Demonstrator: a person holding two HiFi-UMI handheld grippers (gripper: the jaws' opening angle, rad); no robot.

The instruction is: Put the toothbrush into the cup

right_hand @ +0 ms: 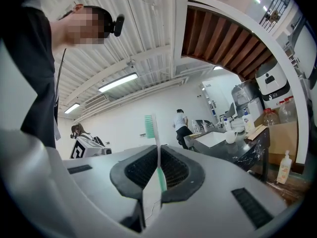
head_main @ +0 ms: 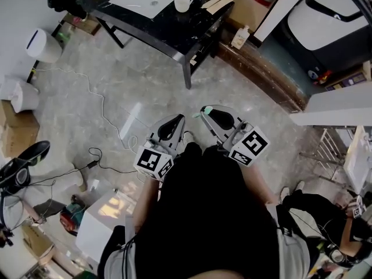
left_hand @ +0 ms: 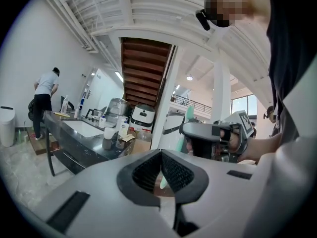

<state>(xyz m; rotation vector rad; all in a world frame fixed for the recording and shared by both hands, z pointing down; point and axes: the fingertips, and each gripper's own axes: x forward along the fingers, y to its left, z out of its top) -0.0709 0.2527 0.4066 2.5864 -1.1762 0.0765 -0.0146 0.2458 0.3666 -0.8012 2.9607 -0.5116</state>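
- Grey marble floor (head_main: 174,92) spreads below you. The dark bench (head_main: 180,34) stands well ahead and carries a white cup (head_main: 183,3).
- Your right tool (right_hand: 158,152) pinches the toothbrush (right_hand: 150,127) upright, with the green bristles above its tips, well apart from that cup.
- Your left tool (left_hand: 161,155) is pressed together on nothing and sits just beside the right one.

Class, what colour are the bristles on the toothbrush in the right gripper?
Green toothbrush bristles; clearest in right gripper view.
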